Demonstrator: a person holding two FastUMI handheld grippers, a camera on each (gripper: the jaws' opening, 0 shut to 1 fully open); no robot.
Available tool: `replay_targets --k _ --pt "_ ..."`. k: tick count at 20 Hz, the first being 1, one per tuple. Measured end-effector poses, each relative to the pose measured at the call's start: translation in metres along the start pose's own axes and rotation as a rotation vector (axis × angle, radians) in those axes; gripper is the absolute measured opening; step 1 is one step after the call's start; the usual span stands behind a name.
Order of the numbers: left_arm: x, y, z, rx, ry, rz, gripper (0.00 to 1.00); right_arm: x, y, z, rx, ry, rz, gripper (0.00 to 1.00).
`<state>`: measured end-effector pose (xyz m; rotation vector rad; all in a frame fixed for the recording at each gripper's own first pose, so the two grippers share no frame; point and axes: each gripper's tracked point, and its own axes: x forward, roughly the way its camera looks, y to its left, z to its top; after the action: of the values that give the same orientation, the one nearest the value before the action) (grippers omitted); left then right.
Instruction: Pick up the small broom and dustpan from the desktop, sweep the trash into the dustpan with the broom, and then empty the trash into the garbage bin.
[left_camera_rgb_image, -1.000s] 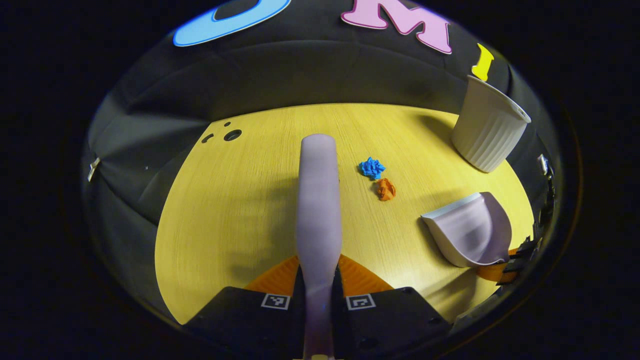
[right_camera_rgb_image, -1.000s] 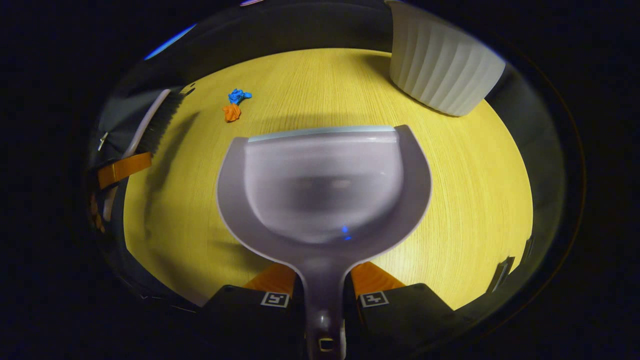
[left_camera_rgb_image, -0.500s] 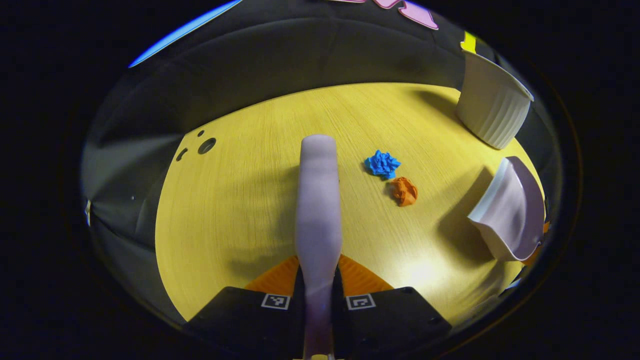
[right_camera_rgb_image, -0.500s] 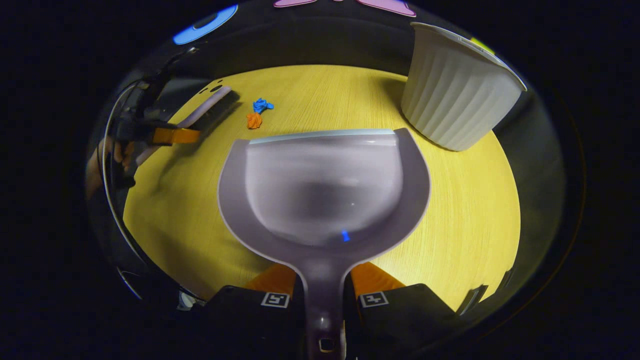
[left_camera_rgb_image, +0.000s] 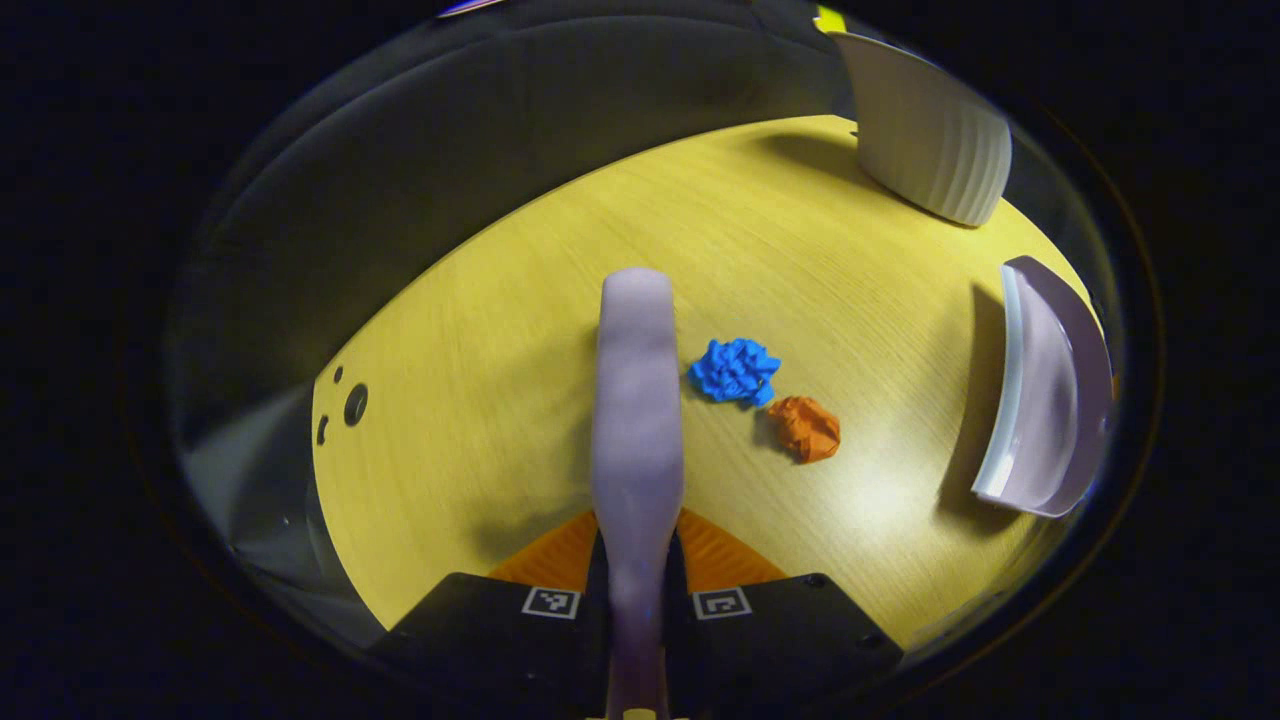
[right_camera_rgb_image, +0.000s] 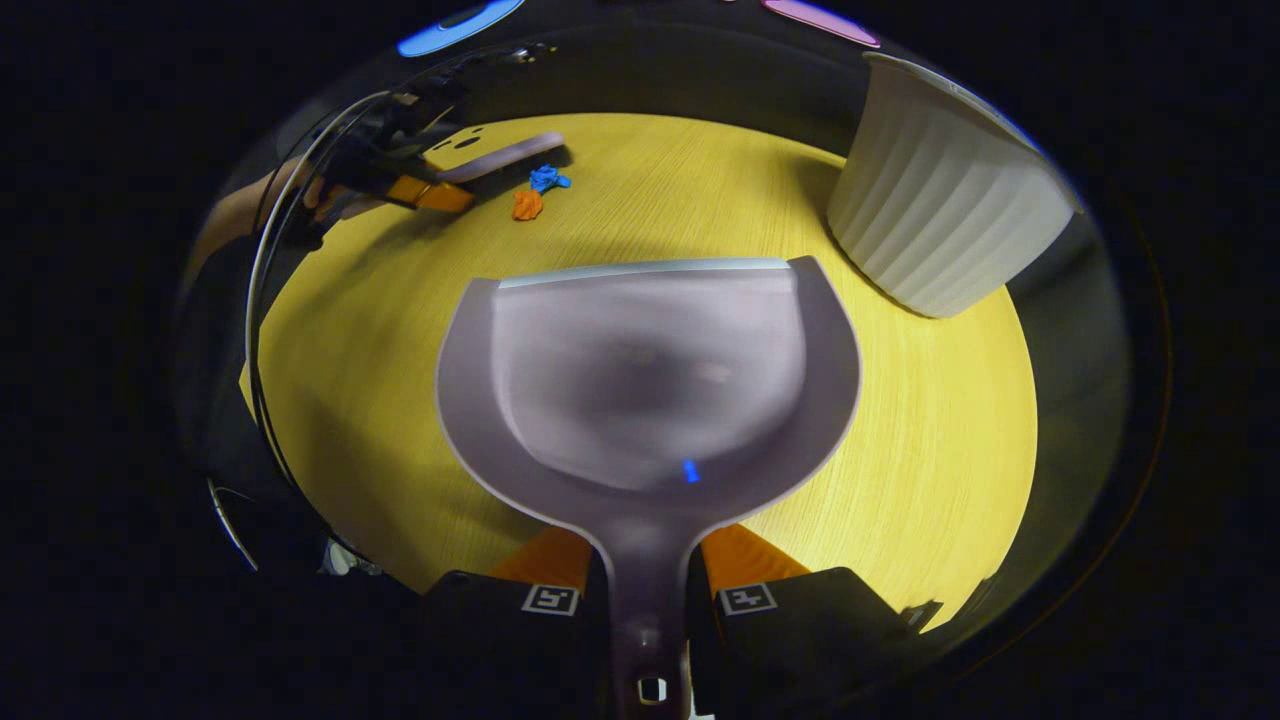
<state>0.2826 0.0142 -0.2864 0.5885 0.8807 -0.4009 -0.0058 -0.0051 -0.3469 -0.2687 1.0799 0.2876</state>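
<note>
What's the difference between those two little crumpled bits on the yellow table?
The blue scrap is spiky and jagged; the orange scrap is a smoother, rounder lump. In the left gripper view the blue scrap lies right beside the broom, the orange scrap farther from it, toward the dustpan. Both are small crumpled wads lying side by side on the table.

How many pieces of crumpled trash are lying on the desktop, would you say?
2: a blue wad just right of the broom, and an orange wad beside it, toward the dustpan.
</note>
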Motion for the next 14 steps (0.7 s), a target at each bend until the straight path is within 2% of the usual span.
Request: replay_targets --k 2,3,4,5,7,8,9,10,13,14 --pt "0.0 -0.008 0.006 0.049 0.006 -0.015 0.3 0.002 0.001 -0.005 -0.024 0.01 0.021 0.36" --pt "0.0 -0.014 0.009 0.069 0.006 -0.034 0.24 0.002 0.001 -0.007 -0.033 0.014 0.022 0.36" --pt "-0.002 -0.024 0.012 0.084 0.001 -0.064 0.3 0.002 0.001 -0.008 -0.041 0.017 0.025 0.36" --pt "-0.004 -0.035 0.013 0.099 -0.006 -0.099 0.27 0.001 0.001 -0.008 -0.047 0.021 0.028 0.36" --pt "-0.008 -0.058 0.014 0.128 -0.003 -0.146 0.27 -0.003 0.004 -0.006 -0.047 0.027 0.046 0.36" --pt "-0.01 -0.07 0.016 0.129 0.0 -0.162 0.24 -0.003 0.005 -0.005 -0.042 0.028 0.057 0.36" --pt "-0.014 -0.084 0.014 0.117 0.006 -0.186 0.3 -0.004 0.006 -0.005 -0.044 0.03 0.064 0.36" --pt "-0.018 -0.1 0.014 0.102 0.016 -0.213 0.27 -0.005 0.005 -0.005 -0.048 0.032 0.071 0.36" --pt "-0.032 -0.141 0.012 0.076 0.048 -0.294 0.29 -0.004 0.004 -0.007 -0.077 0.024 0.089 0.36" --pt "-0.038 -0.154 0.011 0.064 0.057 -0.32 0.27 -0.003 0.003 -0.008 -0.09 0.024 0.097 0.36"
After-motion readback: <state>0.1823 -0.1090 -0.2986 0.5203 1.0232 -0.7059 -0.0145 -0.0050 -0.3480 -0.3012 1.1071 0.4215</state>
